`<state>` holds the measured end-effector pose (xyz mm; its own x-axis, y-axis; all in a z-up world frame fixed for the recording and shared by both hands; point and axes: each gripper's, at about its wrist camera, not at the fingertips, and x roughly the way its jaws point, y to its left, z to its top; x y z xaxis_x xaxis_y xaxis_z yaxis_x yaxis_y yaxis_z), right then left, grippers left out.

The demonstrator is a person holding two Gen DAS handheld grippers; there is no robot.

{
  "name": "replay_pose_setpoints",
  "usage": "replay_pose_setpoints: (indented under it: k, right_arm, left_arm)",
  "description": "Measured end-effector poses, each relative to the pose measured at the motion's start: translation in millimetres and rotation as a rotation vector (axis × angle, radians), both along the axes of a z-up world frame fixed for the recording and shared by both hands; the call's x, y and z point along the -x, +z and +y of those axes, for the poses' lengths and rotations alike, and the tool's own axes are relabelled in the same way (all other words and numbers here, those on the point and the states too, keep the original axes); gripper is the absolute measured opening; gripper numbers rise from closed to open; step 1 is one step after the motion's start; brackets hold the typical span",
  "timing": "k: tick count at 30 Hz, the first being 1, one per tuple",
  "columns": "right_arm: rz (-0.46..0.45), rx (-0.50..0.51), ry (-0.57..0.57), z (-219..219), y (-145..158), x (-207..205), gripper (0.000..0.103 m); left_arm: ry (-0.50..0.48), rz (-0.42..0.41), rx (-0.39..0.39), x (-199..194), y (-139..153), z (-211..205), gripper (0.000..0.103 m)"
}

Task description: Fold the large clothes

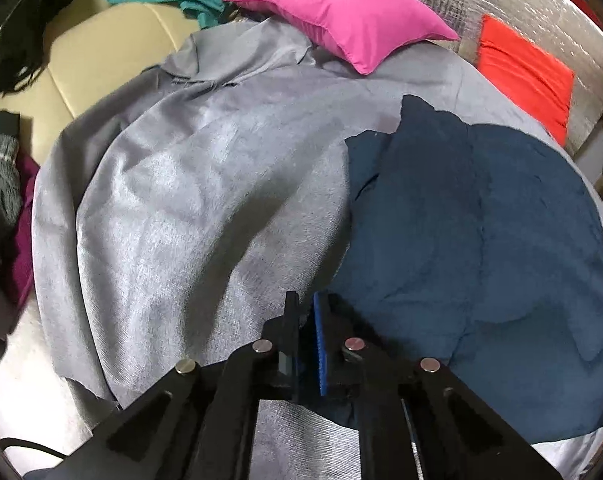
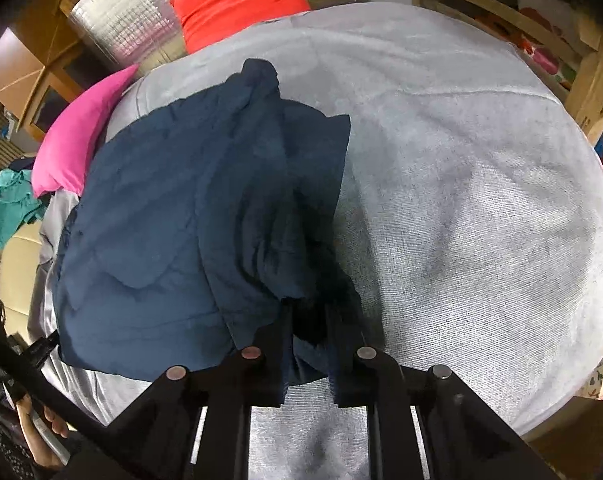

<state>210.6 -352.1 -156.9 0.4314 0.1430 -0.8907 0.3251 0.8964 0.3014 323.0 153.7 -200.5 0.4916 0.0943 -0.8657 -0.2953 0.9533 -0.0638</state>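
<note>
Grey-covered bed [image 2: 481, 200], pink pillow [image 1: 341, 20], orange cushion [image 2: 237, 0], wooden shelving [image 2: 581, 60]

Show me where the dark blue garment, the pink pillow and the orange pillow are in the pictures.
dark blue garment [image 2: 161, 220]: right wrist view, on its broad flat left part.
pink pillow [image 1: 341, 16]: left wrist view, on the middle of its top face.
orange pillow [image 2: 237, 0]: right wrist view, on its middle.
</note>
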Motion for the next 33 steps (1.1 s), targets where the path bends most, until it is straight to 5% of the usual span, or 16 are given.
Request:
replay_pose_setpoints:
  k: [7, 9, 10, 11, 12, 13, 18, 21, 24, 26, 27, 29, 31, 33]
  right_arm:
    - [-0.131, -0.006, -0.079, -15.0, 26.9, 11.7, 0.015]
    - [-0.202, -0.053, -0.079, -17.9, 41.1, 13.4, 0.019]
    - [-0.226, -0.074, -0.076, -18.6, 46.4, 13.2, 0.024]
    - [-0.251, -0.095, -0.075, -19.5, 53.0, 10.6, 0.039]
    - [-0.257, -0.101, -0.077, -19.9, 58.2, 4.9, 0.066]
    - [-0.255, -0.102, -0.077, -19.9, 62.5, -2.9, 0.074]
    - [-0.242, -0.168, -0.011, -18.5, 81.4, -74.3, 0.075]
    - [-0.206, -0.102, 0.072, -9.5, 79.5, -123.3, 0.075]
    - [-0.217, -0.022, 0.091, -4.9, 58.4, -140.4, 0.075]
    - [-0.124, -0.016, 0.080, -4.5, 32.9, -150.8, 0.074]
    - [-0.113, -0.030, 0.104, -3.6, 24.1, -157.2, 0.074]
    - [-0.087, 0.039, 0.163, 2.0, 11.8, -172.6, 0.074]
    - [-0.063, 0.069, 0.208, 5.1, -1.0, -185.3, 0.065]
    - [-0.035, 0.005, 0.209, 1.4, -13.7, -191.6, 0.055]
  left_arm:
    - [0.068, -0.095, 0.122, 10.7, 26.5, 19.6, 0.013]
    - [0.057, -0.116, 0.131, 8.9, 36.6, 16.8, 0.030]
    - [0.044, -0.119, 0.124, 6.3, 40.3, 13.3, 0.037]
    - [0.025, -0.122, 0.115, 1.8, 44.4, 7.0, 0.052]
    - [-0.009, -0.123, 0.107, -5.5, 50.1, -1.5, 0.060]
    - [-0.053, -0.122, 0.097, -13.7, 55.1, -9.6, 0.060]
    - [-0.181, -0.082, 0.042, -74.3, 68.9, -33.2, 0.063]
    - [-0.191, -0.019, 0.023, -117.9, 59.3, -32.5, 0.063]
    - [-0.178, 0.006, 0.012, -138.6, 28.9, -23.4, 0.063]
    - [-0.137, 0.034, 0.010, -138.4, -0.2, -15.3, 0.063]
    - [-0.108, 0.090, 0.019, -143.2, -8.0, -14.7, 0.063]
    - [-0.163, 0.068, 0.045, -152.6, -5.7, -19.8, 0.062]
    - [-0.208, 0.050, -0.045, -157.9, -1.3, -28.4, 0.062]
    - [-0.222, 0.052, -0.051, -162.7, -5.7, -30.4, 0.057]
